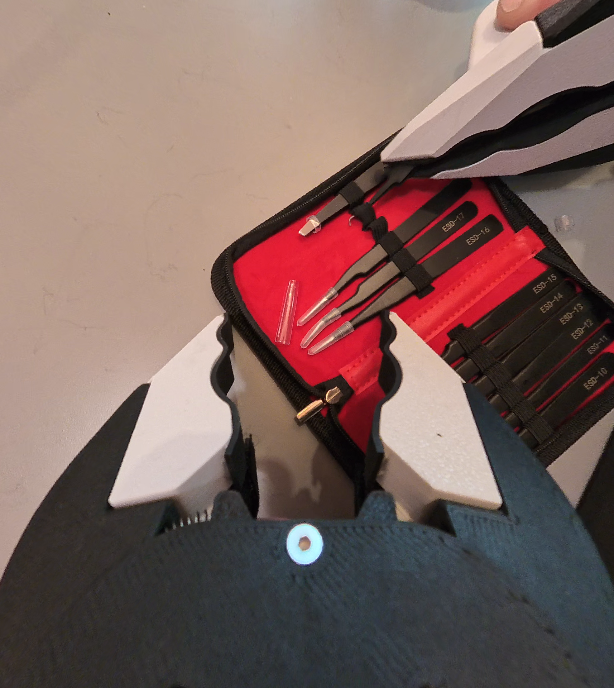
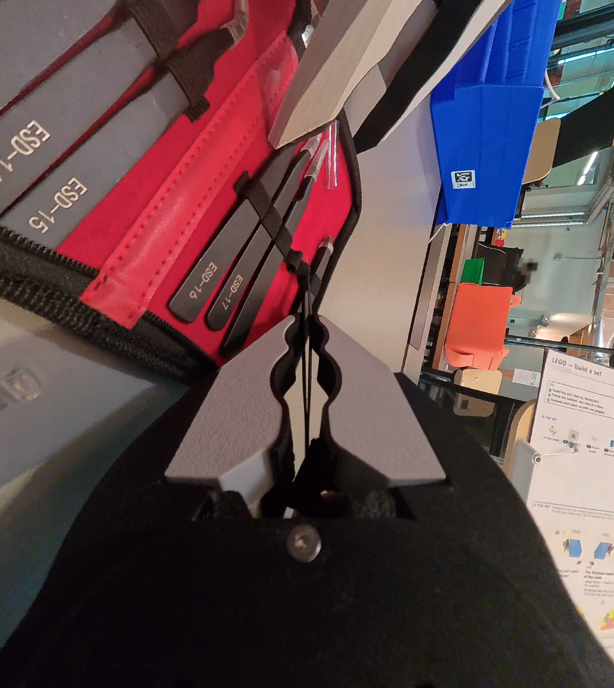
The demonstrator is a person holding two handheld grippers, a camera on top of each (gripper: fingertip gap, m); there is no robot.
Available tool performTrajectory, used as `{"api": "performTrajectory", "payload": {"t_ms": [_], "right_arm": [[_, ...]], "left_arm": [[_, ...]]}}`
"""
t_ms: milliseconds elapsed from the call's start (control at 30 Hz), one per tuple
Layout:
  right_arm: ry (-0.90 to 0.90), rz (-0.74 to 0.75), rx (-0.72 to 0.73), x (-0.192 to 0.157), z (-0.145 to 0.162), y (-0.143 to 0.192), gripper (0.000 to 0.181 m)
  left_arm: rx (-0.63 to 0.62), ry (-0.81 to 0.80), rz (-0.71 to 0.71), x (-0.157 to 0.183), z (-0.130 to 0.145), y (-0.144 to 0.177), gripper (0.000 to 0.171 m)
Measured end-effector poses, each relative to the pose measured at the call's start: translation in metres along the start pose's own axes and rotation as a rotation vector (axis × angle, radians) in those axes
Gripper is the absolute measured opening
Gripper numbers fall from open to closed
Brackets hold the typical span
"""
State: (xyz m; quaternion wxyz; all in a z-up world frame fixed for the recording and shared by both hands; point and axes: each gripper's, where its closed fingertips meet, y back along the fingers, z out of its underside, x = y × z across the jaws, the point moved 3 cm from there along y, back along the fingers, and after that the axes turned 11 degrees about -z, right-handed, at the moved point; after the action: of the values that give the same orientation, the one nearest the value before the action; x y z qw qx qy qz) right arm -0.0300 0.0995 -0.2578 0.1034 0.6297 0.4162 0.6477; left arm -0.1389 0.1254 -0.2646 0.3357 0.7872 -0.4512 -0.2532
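An open black zip case (image 1: 231, 283) with red lining (image 1: 279, 268) lies on the table and holds several black tweezers under elastic loops. My left gripper (image 1: 305, 320) is open and straddles the case's near corner: one finger is on the table, the other is over the lining. Its finger also shows in the right wrist view (image 2: 328, 67). My right gripper (image 2: 305, 320) is shut on a thin black tweezer (image 2: 307, 298) that still passes through its elastic loop (image 2: 296, 260). From the left wrist view the right gripper (image 1: 389, 162) is at the case's far edge. A loose clear tip cap (image 1: 287, 311) lies on the lining.
The brass zipper pull (image 1: 316, 404) lies at the case's near edge. A small clear piece (image 1: 564, 223) lies on the pale table (image 1: 74, 186) beyond the case. A blue fabric bin (image 2: 484, 130), an orange container (image 2: 476, 324) and a printed sheet (image 2: 596, 484) lie past the table. Some 9 cm of space lies between my two pairs of fingers. The brass zipper pull (image 1: 316, 404) sits 4 cm or so from the ends of my left fingers.
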Motion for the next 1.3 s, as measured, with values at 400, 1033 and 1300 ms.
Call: {"api": "performTrajectory", "payload": {"t_ms": [400,1033,1300], "right_arm": [[0.115,0.066,-0.025,-0.003,-0.002,-0.002,0.002],[0.217,0.138,-0.1,-0.002,-0.009,-0.008,0.002],[0.148,0.157,-0.026,-0.002,-0.008,-0.009,0.002]], "left_arm": [[0.0,-0.005,0.0,0.0,0.0,0.0,0.077],[0.1,-0.114,-0.106,0.008,-0.026,0.018,0.067],[0.064,-0.376,-0.114,0.023,-0.041,-0.003,0.02]]}}
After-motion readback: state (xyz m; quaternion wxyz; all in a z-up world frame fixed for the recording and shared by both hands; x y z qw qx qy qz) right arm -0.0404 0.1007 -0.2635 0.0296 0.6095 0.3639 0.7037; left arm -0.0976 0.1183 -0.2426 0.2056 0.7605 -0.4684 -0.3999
